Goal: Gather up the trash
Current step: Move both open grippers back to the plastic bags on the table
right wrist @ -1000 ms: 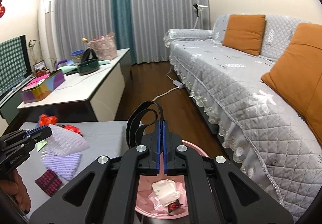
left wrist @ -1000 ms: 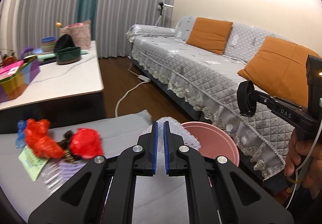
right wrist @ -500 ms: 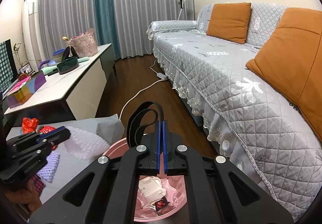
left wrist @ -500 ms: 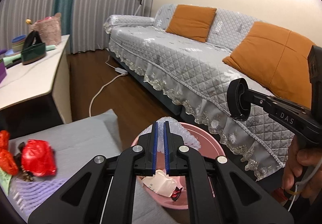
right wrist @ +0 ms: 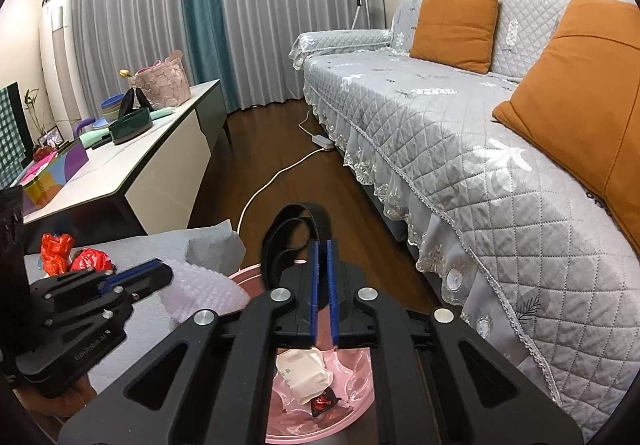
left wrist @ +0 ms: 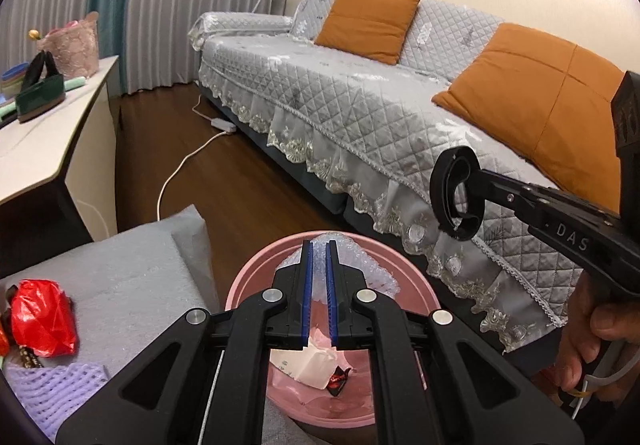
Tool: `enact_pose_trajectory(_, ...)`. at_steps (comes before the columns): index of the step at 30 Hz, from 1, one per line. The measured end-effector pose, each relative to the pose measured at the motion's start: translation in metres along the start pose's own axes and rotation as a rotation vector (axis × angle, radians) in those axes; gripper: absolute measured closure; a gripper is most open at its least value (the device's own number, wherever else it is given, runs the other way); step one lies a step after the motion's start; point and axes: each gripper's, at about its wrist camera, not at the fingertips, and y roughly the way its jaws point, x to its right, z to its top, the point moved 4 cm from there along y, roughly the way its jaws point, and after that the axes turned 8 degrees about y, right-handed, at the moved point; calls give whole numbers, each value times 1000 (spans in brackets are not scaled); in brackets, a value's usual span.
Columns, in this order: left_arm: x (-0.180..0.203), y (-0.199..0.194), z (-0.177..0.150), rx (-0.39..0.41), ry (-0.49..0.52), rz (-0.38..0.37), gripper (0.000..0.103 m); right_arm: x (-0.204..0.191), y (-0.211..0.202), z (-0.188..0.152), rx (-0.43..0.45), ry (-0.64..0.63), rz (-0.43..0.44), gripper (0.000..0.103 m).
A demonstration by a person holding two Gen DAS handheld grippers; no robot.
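white letters "das" stand on the black arm of the right gripper [left wrist: 456,194], seen from the left wrist. faint raised lettering on the black body of the left gripper [right wrist: 138,277] is too blurred to read.

A low table under a grey felt cover [left wrist: 120,277] carries the trash. Taking the crumpled red plastic bag [left wrist: 42,319] as landmark: a lilac knitted mesh piece [left wrist: 52,393] lies just in front of it, and a second red bag [right wrist: 56,253] sits just behind it on the felt. The pink bin [left wrist: 256,285] stands at the cover's edge, well to the bag's right.
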Motion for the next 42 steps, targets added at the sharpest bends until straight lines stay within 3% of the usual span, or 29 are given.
enact_pose_trajectory(1,-2,1,-1,-11,-6,10,86,0,1,0,-3,3,-3,81)
enact_pose_trajectory(2,-4,1,-2,-14,-18,12,78,0,1,0,-3,7,-3,66)
enact_pose_trajectory(3,-8,-1,-3,-13,-34,16,75,0,1,0,0,12,0,57)
enact_pose_trajectory(4,-10,-3,-4,-13,-40,21,75,-1,0,0,3,13,-1,55)
enact_pose_trajectory(14,-29,-63,-12,37,-51,72,75,-16,-12,4,30,18,28,55)
enact_pose_trajectory(24,-65,-150,-38,76,-72,158,75,-81,-33,-4,58,-13,155,56)
enact_pose_trajectory(34,-153,-219,-59,107,-145,325,75,-174,-34,-21,48,-98,319,58)
enact_pose_trajectory(42,-222,-219,-88,110,-264,430,76,-229,2,-43,-30,-132,396,59)
